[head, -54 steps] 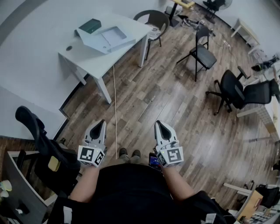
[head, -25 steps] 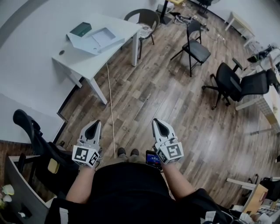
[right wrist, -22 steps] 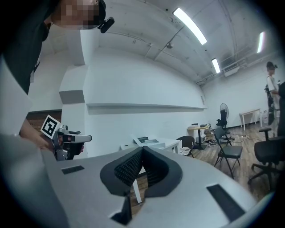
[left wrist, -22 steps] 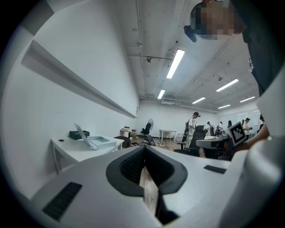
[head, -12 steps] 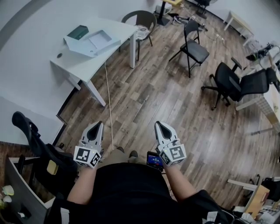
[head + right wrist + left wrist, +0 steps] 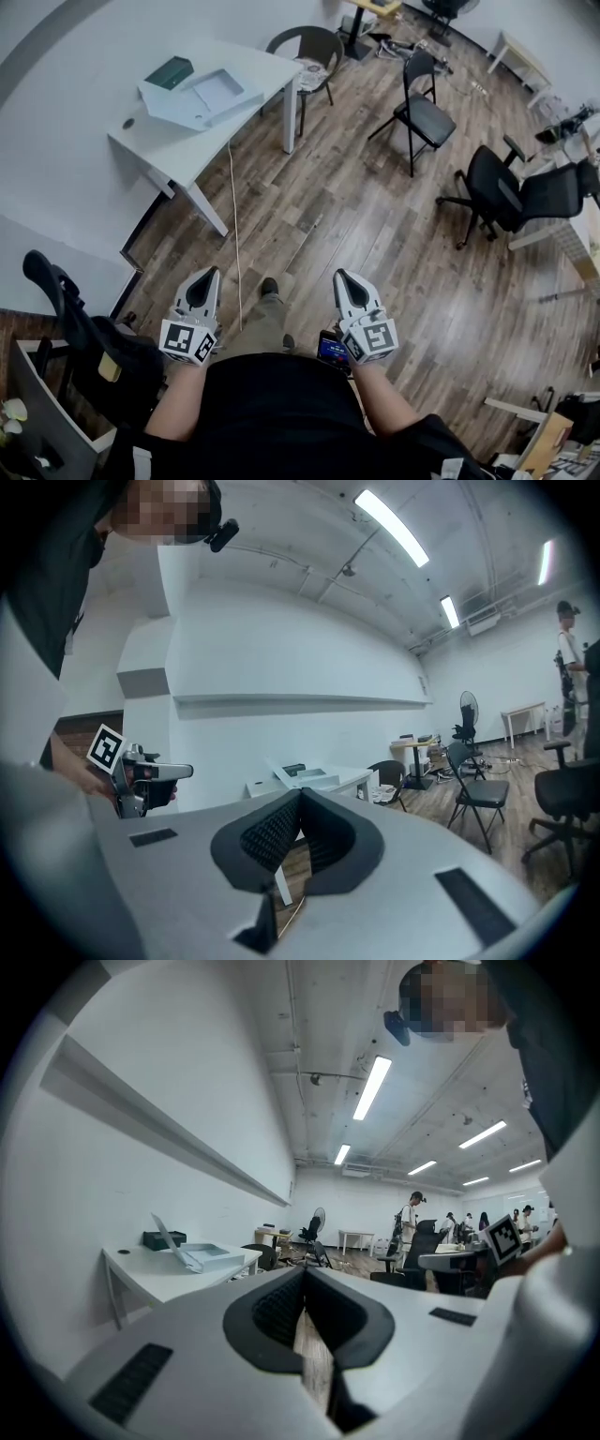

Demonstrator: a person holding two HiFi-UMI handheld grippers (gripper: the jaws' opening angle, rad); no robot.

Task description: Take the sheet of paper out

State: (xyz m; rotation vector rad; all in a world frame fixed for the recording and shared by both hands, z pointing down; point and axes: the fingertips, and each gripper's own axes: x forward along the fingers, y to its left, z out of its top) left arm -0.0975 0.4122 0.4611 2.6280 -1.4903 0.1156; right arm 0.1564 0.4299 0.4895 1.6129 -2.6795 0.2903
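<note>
Nearest: left gripper and right gripper at waist height, pointing forward. Both sets of jaws clenched tip to tip, nothing between them. Lit phone at the waist, just beside right gripper. One shoe forward between the two.

Beyond: wood floor, thin pale cable running toward white table. Black chair against left wall.

On table, well apart from both grippers: open white box with sheet of paper lying in it, green box just behind. Brown chair at table's far end. Folding chair and office chair off to the right, not between grippers and table.
</note>
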